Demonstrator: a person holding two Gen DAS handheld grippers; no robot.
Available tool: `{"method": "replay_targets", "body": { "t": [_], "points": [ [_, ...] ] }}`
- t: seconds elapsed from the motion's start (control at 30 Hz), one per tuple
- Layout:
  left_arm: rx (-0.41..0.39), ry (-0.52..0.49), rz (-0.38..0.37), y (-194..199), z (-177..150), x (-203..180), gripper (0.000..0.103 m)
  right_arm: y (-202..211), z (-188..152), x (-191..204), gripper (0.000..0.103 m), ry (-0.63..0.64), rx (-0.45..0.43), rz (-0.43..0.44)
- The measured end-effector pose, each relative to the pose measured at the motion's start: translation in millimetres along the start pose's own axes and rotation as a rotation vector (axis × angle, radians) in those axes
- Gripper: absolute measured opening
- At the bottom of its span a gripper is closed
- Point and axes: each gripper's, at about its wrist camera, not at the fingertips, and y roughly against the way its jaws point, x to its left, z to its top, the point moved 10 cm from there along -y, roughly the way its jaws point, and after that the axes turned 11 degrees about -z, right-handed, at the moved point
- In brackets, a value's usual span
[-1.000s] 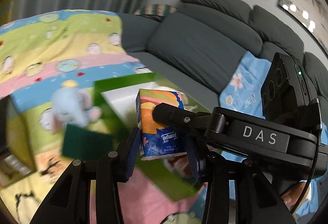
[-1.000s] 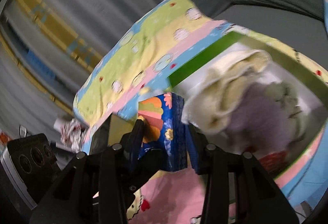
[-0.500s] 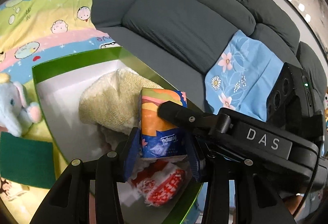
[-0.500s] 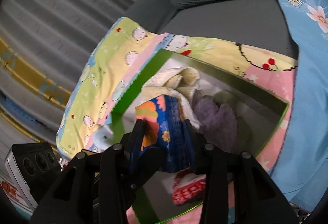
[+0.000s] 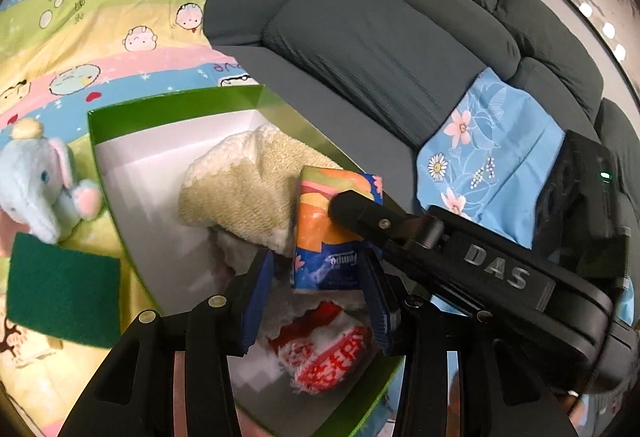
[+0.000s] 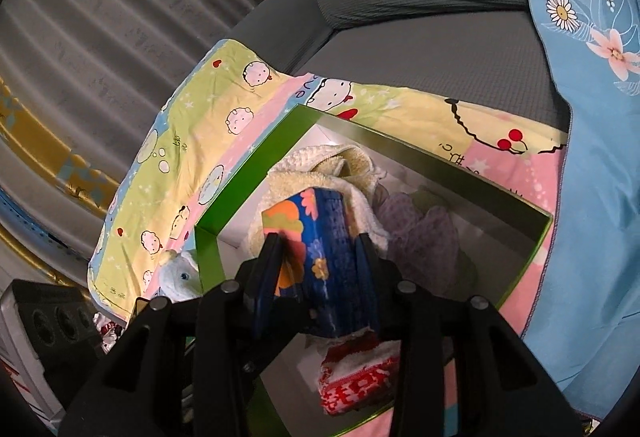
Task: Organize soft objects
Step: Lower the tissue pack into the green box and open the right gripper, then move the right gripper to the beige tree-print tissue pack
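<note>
Tissue pack (image 6: 320, 261) is pinched by the right hand-held gripper (image 6: 318, 269) over the green box (image 6: 248, 173); the left hand-held gripper (image 5: 318, 293) stands open around it.

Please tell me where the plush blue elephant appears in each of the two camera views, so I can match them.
Left wrist view: the plush blue elephant sits at the far left edge, outside the green cardboard box, above a dark green pad.
Right wrist view: only its face peeks out at lower left, beside the box's corner.
Shared landmark: the cream fluffy towel inside the box.
</note>
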Motion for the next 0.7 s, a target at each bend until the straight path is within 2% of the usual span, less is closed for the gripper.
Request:
{"method": "replay_targets", "body": {
  "t": [0.07, 0.1, 0.17, 0.23, 0.3, 0.37, 0.43, 0.53, 0.7],
  "points": [
    [-0.018, 0.002, 0.005, 12.1, 0.4, 0.1, 0.045, 2.6, 0.8, -0.1, 0.039, -0.001, -0.011, 0.000],
    [-0.025, 0.007, 0.014, 17.8, 0.6, 1.2, 0.051, 5.6, 1.9, 0.2, 0.040, -0.007, -0.020, 0.012],
    [-0.036, 0.008, 0.046, 30.9, -0.4, 4.6, 0.061, 13.8, 6.1, 2.3, 0.051, -0.008, -0.053, 0.042],
    [-0.059, 0.005, 0.101, 49.0, -1.7, 10.4, 0.064, 22.2, 8.4, 6.8, 0.061, 0.014, -0.085, 0.051],
    [-0.076, 0.015, 0.134, 64.9, -3.5, 16.9, 0.070, 29.7, 8.3, 13.5, 0.065, 0.037, -0.109, 0.061],
    [-0.096, 0.037, 0.167, 80.5, -5.6, 25.0, 0.075, 36.2, 6.8, 21.8, 0.075, 0.057, -0.125, 0.073],
    [-0.125, 0.057, 0.196, 98.1, -9.1, 33.7, 0.076, 41.3, 4.0, 29.6, 0.077, 0.081, -0.136, 0.084],
    [-0.166, 0.097, 0.230, 123.8, -17.5, 48.0, 0.077, 48.4, -0.7, 41.0, 0.086, 0.112, -0.150, 0.102],
    [-0.217, 0.181, 0.315, 160.9, -39.9, 77.6, 0.080, 53.2, -10.4, 61.2, 0.091, 0.168, -0.152, 0.126]
  ]
}}
